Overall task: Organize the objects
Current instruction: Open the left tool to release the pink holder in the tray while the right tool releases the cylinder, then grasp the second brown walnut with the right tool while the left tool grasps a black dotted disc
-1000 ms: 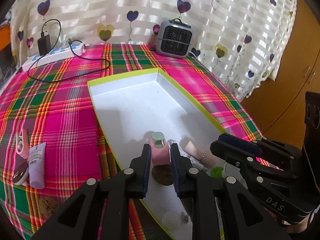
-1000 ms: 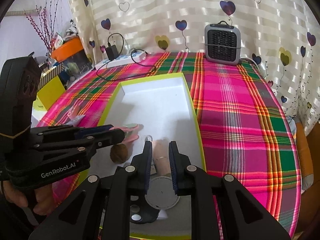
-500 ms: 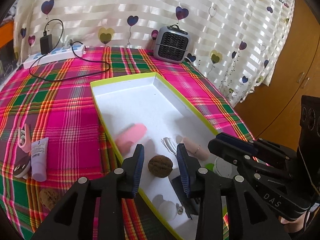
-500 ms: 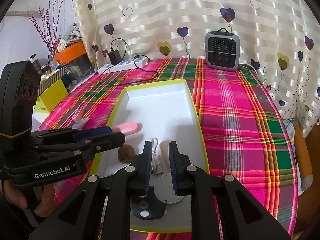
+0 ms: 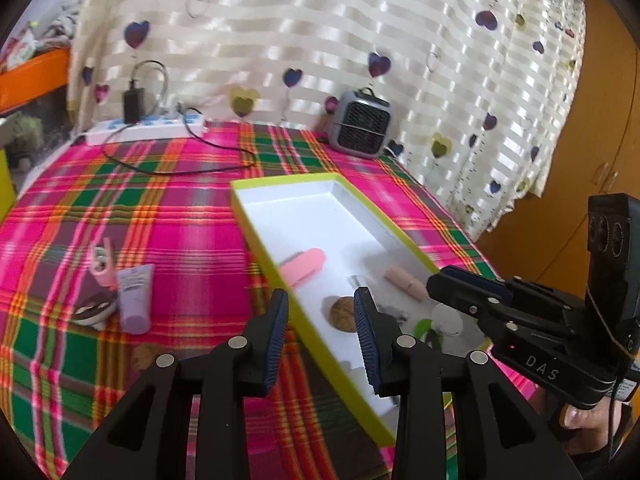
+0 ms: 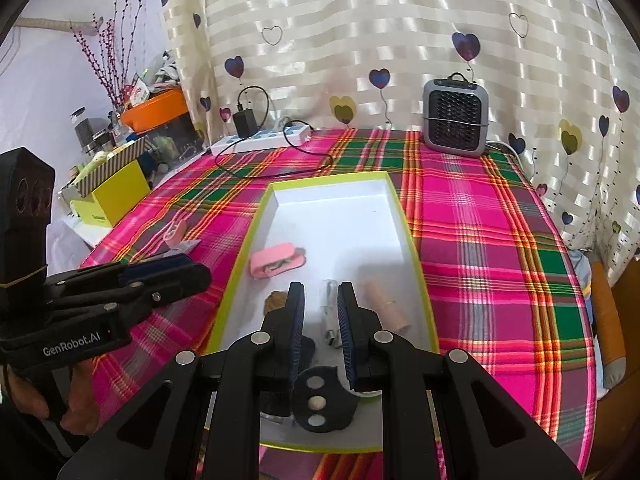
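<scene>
Gripper status, left gripper [image 5: 321, 316]: jaws spread wide, nothing between them, hovering over the near-left rim of the shallow white box with lime-green rim [image 5: 262, 258]. Brown walnut [image 5: 343, 314] lies in the box just ahead of its right finger. Pink oblong case [image 5: 302, 266] lies in the box further ahead, against the left wall. Beige cylindrical tube [image 5: 404, 283] sits ahead and to the right, near the right wall.

Right gripper [image 6: 321, 322]: jaws narrow with a small gap, nothing gripped, above the near end of the box. Small clear vial [image 6: 329, 312] shows in the gap, lying on the box floor.

Outside the box, left of the left gripper, on the pink-green plaid tablecloth [image 5: 180, 248]: lilac squeeze tube [image 5: 136, 298], pink eyelash curler [image 5: 102, 264], round dark compact [image 5: 95, 312], second walnut [image 5: 146, 354], blurred.
</scene>
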Action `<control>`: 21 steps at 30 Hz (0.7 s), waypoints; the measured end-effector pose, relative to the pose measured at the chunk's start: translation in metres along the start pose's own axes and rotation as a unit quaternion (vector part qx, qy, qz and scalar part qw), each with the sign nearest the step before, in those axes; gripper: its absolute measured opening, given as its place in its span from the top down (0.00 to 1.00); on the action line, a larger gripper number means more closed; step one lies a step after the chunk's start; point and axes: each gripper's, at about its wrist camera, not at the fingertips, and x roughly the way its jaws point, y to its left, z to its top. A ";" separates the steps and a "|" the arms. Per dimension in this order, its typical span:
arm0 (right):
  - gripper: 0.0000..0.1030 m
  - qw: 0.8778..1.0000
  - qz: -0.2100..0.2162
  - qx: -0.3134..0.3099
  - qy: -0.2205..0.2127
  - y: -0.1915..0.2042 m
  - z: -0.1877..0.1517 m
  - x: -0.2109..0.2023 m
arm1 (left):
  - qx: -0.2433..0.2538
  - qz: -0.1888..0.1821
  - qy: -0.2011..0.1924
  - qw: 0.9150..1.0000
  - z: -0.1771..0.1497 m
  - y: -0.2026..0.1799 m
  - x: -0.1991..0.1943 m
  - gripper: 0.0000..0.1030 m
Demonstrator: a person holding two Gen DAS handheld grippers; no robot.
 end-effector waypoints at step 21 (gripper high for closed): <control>0.59 0.996 0.066 -0.055 0.001 0.065 -0.004 0.007 | -0.051 0.073 -0.018 0.996 -0.027 0.075 -0.037 0.69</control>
